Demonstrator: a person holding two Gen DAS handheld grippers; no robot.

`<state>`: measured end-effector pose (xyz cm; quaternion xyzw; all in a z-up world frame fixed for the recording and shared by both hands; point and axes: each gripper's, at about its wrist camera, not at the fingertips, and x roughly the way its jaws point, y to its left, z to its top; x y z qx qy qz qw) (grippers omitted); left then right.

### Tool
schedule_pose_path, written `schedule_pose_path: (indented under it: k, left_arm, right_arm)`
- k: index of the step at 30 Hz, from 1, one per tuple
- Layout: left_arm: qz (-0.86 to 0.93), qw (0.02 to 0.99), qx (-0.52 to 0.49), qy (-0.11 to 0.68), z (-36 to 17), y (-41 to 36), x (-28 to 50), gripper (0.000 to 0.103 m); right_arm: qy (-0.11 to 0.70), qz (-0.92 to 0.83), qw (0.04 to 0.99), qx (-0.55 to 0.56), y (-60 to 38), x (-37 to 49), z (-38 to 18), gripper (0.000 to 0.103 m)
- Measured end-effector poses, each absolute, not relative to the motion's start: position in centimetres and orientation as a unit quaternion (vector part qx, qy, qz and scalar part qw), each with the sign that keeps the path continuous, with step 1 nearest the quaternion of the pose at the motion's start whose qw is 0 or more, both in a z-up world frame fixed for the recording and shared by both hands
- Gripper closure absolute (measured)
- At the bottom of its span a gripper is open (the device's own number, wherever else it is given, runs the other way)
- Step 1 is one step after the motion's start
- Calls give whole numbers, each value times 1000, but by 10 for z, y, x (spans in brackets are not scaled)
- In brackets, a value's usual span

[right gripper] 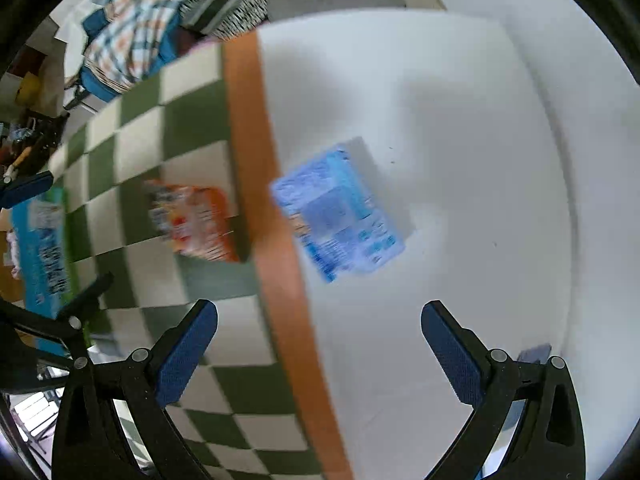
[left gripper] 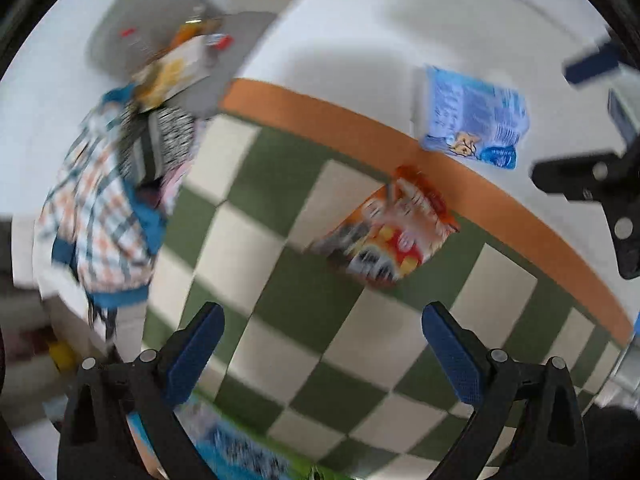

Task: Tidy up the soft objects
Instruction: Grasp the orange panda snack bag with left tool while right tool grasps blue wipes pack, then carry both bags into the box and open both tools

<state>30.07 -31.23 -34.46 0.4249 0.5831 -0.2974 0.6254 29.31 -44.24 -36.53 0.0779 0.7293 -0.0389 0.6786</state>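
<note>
An orange snack packet lies on the green-and-cream checked cloth near its orange border; it also shows in the right wrist view. A light blue soft packet lies on the white surface beyond the border, and shows in the right wrist view. My left gripper is open and empty above the cloth, short of the orange packet. My right gripper is open and empty, short of the blue packet. The right gripper also shows at the left view's right edge.
A plaid blue-trimmed bag with a zebra-striped item stands at the cloth's far left. A grey tray with packets lies beyond it. A blue-and-green box lies at the cloth's near edge. The orange border splits cloth from white surface.
</note>
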Motion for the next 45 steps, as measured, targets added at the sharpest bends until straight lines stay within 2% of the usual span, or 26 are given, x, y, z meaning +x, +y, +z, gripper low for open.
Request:
schedule_pose_path:
  k: [9,10,11,12,13,14,15,16,18,22,25,35,45]
  left_arm:
    - [-325,577,503,556,-401,-352,297,2]
    - [-327,579,504,552,-403,-352,297,9]
    - [-330,579,503,551,-404,-352,298,27]
    - [-333,575,497,557,-405,-350,299,31]
    - [-337,575,486,565,-403,-350,301,45]
    - [-339,575,475,573,-402,-349,303,49]
    - [-334,579,474,574,-401,-348,303,50]
    - [-331,582,475,571,-401,-347,303,50]
    - [-328,587,468,574,-400,-343,304,51]
    - [-316,600,443,587,-394,-333,303,52]
    - [-308,615,409,599,-382,-321,306,52]
    - [-261,701,219,626,-294,-237,298,52]
    - [-201,765,85,606,-210,-89,219,52]
  right_arm:
    - [760,-19,647,60,-475,321,-433,0]
    - [762,-15,644,64,-478,322,-438,0]
    - [763,-12,642,70,-481,323,-442,0]
    - [764,-5,641,77,-483,324,-446,2]
    - [764,-1,640,80,-484,324,-448,3]
    - [763,0,641,82,-485,325,-451,5]
    - [759,1,645,93,-487,325,-451,14]
    - [757,2,645,104,-488,327,-452,31]
    - [757,-6,646,100,-488,328,-452,36]
    - [760,-13,641,107,-486,326,-450,57]
    - [754,-24,647,113,-485,324,-441,66]
    - [701,-26,692,172,-463,298,-368,68]
    - [657,52,729,186,-297,247,-280,68]
